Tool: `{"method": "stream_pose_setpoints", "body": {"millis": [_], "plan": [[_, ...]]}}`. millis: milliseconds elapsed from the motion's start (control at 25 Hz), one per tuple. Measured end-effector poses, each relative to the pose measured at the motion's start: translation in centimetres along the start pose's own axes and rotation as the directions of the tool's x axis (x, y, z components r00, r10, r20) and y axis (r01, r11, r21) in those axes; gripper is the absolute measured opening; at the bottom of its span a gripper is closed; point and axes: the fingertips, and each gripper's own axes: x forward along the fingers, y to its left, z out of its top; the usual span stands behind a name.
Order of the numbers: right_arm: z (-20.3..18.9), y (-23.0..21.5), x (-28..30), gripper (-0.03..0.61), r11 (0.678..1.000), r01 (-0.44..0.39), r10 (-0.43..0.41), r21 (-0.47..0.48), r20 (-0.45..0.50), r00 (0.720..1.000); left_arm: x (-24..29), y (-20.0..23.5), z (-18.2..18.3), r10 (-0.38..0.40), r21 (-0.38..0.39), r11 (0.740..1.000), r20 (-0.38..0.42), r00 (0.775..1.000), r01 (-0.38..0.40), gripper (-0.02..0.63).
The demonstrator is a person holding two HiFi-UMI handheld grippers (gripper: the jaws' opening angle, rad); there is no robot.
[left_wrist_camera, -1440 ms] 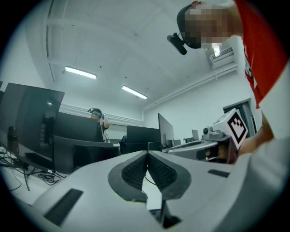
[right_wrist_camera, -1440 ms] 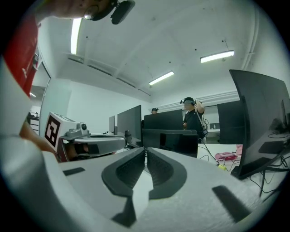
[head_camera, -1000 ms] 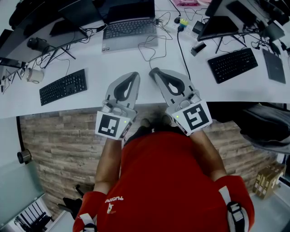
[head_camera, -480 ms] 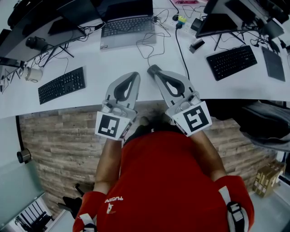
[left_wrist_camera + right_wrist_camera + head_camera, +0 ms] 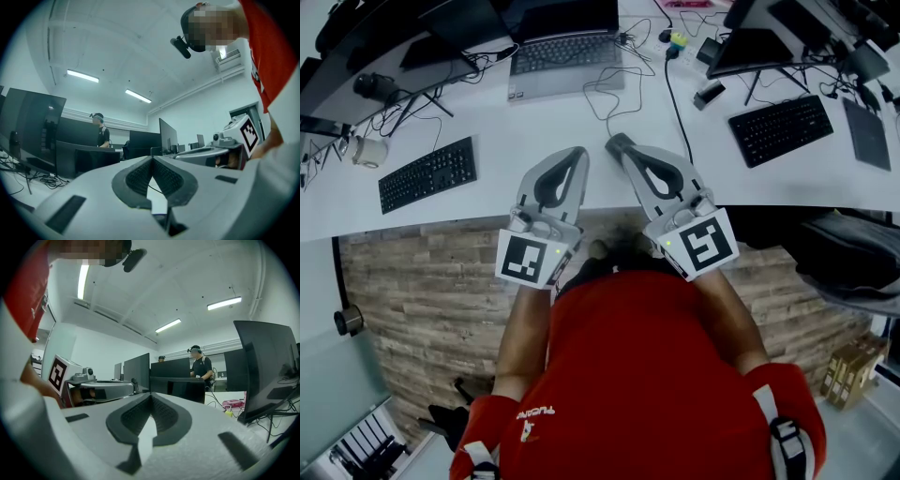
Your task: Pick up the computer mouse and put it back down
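Note:
A small dark computer mouse [image 5: 615,142] lies on the white desk [image 5: 487,202], its thin cable looping back toward the laptop. My right gripper [image 5: 624,151] is held level with its tip right over the mouse's near side, hiding part of it. The right gripper view shows the right gripper [image 5: 151,395] with its jaws closed together and nothing between them. My left gripper [image 5: 578,154] hovers beside it to the left, apart from the mouse. The left gripper view has the left gripper [image 5: 151,158] shut and empty too. The mouse is in neither gripper view.
A laptop [image 5: 565,58] sits behind the mouse among loose cables. Black keyboards lie at left [image 5: 427,174] and right [image 5: 781,129], with monitors behind and a mug [image 5: 367,152] at far left. The desk's near edge runs under the grippers. People stand behind monitors in the gripper views.
The head view has shifted slightly, so the desk items sit a little higher in the picture. Both grippers stay where they were, still shut.

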Motion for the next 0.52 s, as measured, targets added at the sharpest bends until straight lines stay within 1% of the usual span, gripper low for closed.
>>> {"method": "stream_pose_setpoints", "body": {"millis": [400,520], "plan": [[-0.09,-0.11,0.21,0.003,1.0,0.002,-0.002,-0.014,-0.013,1.0,0.29,0.08,0.07,-0.011,0.005,1.0,0.001,1.0,0.011,0.009],[-0.2,-0.04,0.21,0.003,1.0,0.001,-0.001,-0.002,-0.022,1.0,0.35,0.09,0.13,-0.013,0.007,1.0,0.003,1.0,0.013,0.009]]}}
